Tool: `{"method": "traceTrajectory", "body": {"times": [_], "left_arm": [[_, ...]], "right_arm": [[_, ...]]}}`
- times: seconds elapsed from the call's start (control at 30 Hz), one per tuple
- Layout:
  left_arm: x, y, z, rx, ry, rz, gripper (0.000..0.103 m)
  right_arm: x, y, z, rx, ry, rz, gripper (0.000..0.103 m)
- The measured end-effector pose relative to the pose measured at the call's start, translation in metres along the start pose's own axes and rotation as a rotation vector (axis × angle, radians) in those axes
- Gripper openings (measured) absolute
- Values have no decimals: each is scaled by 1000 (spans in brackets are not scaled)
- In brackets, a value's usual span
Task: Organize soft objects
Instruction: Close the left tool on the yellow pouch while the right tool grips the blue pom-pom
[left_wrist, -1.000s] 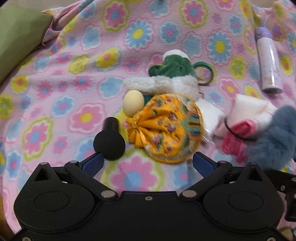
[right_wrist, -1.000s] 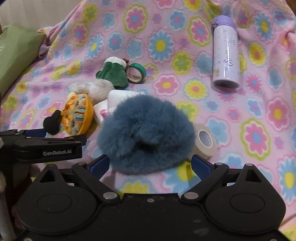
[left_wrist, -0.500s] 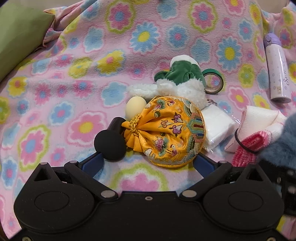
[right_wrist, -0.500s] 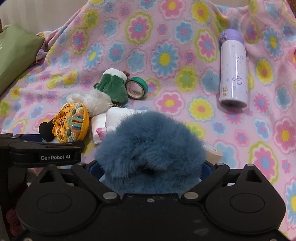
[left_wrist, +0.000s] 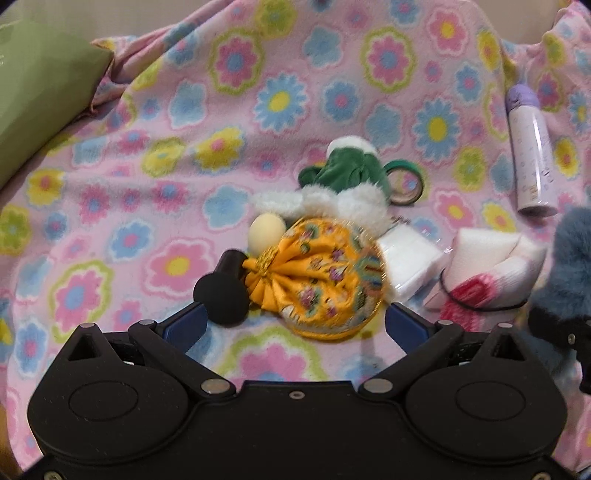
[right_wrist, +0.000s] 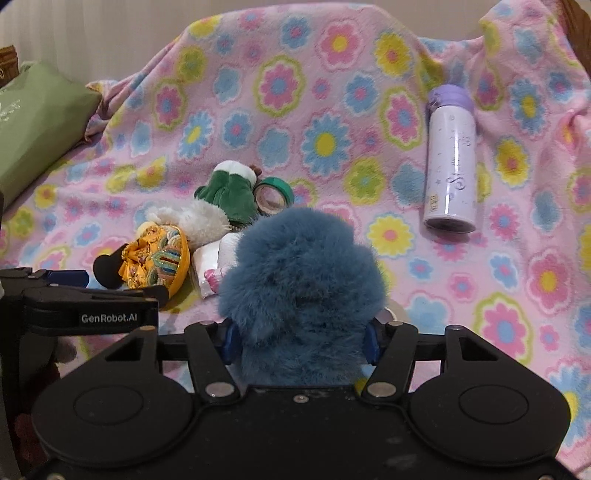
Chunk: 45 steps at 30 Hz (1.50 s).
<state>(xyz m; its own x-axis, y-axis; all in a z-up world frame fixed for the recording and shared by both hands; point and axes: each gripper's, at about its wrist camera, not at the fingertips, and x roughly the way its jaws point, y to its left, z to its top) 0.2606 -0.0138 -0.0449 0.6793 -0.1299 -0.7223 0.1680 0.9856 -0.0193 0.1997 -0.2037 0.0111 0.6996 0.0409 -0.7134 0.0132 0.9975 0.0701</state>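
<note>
Left black two-finger gripper (left_wrist: 293, 323): tilted downward, jaws spread wide. Blue-padded fingertips (left_wrist: 184, 325) well apart, nothing pinched between the pads. From the right wrist view its arm shows side-on at the left edge (right_wrist: 79, 291).

Right black two-finger gripper (right_wrist: 300, 336): tilted downward, jaws closing. Blue pads (right_wrist: 229, 338) press into both flanks of a fluffy blue-grey fur ball (right_wrist: 301, 288), which fills the gap and bulges above the fingers.
</note>
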Motion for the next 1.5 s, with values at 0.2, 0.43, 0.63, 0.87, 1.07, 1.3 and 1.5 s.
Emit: {"method": "traceTrajectory", "body": {"times": [0.2, 0.43, 0.63, 0.87, 1.07, 1.3, 1.5], "left_arm": [[9, -9, 9, -1, 6, 1, 99], [29, -25, 20, 48, 4, 28, 99], [41, -20, 19, 7, 30, -7, 99], [39, -14, 21, -25, -8, -31, 76], [26, -12, 22, -14, -22, -44, 70], [-15, -17, 25, 0, -74, -37, 68], [-58, -24, 20, 33, -98, -26, 68]], "right_arm": [[-16, -6, -6, 11, -3, -1, 60], [-21, -12, -15, 20, 6, 2, 60], [-22, -14, -16, 30, 5, 7, 61], [-21, -18, -17, 48, 7, 6, 61], [-25, -18, -17, 61, 0, 0, 61], [-38, -20, -17, 79, -25, -6, 61], [-58, -21, -19, 106, -38, 1, 61]]}}
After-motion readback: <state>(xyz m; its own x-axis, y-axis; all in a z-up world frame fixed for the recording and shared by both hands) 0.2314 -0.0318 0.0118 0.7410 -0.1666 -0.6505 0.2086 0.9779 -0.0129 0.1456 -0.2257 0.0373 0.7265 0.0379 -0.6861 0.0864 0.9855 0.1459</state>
